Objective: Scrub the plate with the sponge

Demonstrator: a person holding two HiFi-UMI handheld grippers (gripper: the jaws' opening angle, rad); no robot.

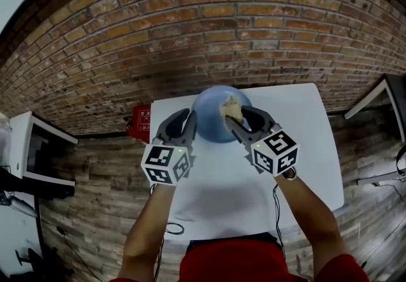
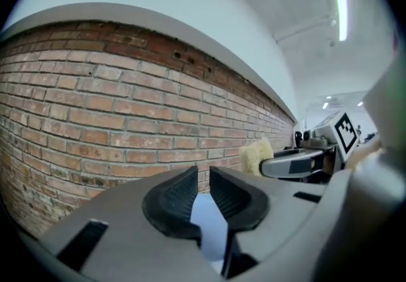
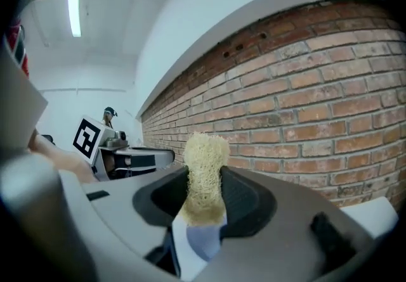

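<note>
You stood over a white counter [image 1: 304, 147] that ran up to a brick wall [image 1: 190, 33], with a round blue plate [image 1: 208, 123] at the counter's far edge, close to the wall. Your left claw [image 1: 185, 117] met the plate at its left rim. In the left gripper view its two dark pads stood nearly together, with a strip of pale blue plate caught low between them, so it read as clamped on the rim. Your right claw [image 1: 238, 117] was closed on a pale yellow, fibrous sponge [image 1: 229, 108], which poked out past the pads and sat over the plate's upper right part. Whether the sponge pressed on the plate could not be told. The two claws were near each other but apart. The main risk was the plate slipping: the left hold was only a thin pinch on a smooth rim, so a hard stroke could have twisted the plate free or pushed it toward the far edge. The sponge looked soft and was squeezed only across its middle, so dragging it sideways could have bent it over or pulled it out. Wide strokes toward the left could also have knocked the claws together.
</note>
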